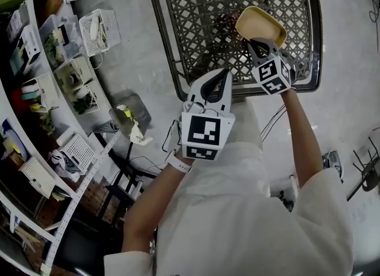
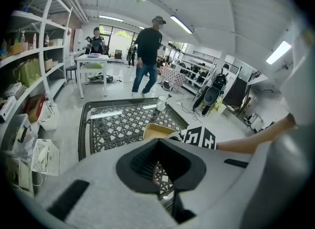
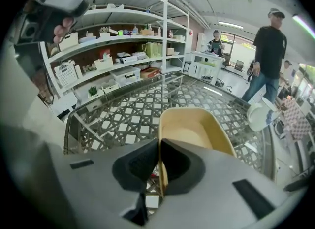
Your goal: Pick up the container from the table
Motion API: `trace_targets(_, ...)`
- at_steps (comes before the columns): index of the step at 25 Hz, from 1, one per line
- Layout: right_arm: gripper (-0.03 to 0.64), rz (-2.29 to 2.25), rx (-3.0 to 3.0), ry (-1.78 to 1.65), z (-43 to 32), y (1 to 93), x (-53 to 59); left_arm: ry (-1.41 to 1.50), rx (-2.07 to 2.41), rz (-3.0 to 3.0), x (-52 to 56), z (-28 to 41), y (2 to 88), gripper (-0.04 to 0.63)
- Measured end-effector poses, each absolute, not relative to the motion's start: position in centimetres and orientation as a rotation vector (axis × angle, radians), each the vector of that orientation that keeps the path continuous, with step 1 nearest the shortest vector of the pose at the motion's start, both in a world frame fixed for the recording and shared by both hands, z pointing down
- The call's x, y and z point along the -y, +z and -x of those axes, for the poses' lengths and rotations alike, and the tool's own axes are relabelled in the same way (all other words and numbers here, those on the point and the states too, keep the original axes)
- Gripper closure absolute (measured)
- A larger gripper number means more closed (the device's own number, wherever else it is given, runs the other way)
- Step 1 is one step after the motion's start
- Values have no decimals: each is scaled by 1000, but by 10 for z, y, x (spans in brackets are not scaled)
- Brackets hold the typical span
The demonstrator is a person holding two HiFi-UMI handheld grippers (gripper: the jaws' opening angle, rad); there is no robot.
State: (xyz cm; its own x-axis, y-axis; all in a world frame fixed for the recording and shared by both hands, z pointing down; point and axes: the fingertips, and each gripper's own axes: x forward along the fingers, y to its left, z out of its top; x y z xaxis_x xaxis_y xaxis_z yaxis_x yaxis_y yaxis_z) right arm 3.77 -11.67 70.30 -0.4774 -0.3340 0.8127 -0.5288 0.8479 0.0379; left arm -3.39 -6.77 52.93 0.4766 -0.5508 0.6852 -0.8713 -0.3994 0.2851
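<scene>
Shelves (image 1: 65, 61) crowded with baskets line the left of the head view, beyond the bench's (image 1: 202, 19) left edge. The left gripper (image 1: 222, 74) hovers over the bench's near edge. Its own view shows its fingers pressed together with nothing between them, only lattice visible through the hollow behind the tips. That view catches just a sliver of the tan container (image 2: 155, 132), half hidden by those fingers, beside the other gripper's marker cube (image 2: 199, 137). The head view places the container toward the bench's near right corner, with the right gripper (image 1: 259, 46) at its near end. Only the right gripper view shows the fingers pinching the container's near wall. No view shows whether its base touches the glass. A white cup (image 3: 258, 114) stands by the far edge, cut off in the head view.
</scene>
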Motion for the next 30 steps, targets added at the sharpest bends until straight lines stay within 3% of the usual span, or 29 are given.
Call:
trace_targets(14, 589, -777, 2189, 436, -45, 653, 107, 646, 1186, -2142, 70, 35, 505, 572)
trace_targets(30, 591, -977, 2337, 406, -40, 506, 97, 530, 1287, -2181, 73, 65, 437, 572)
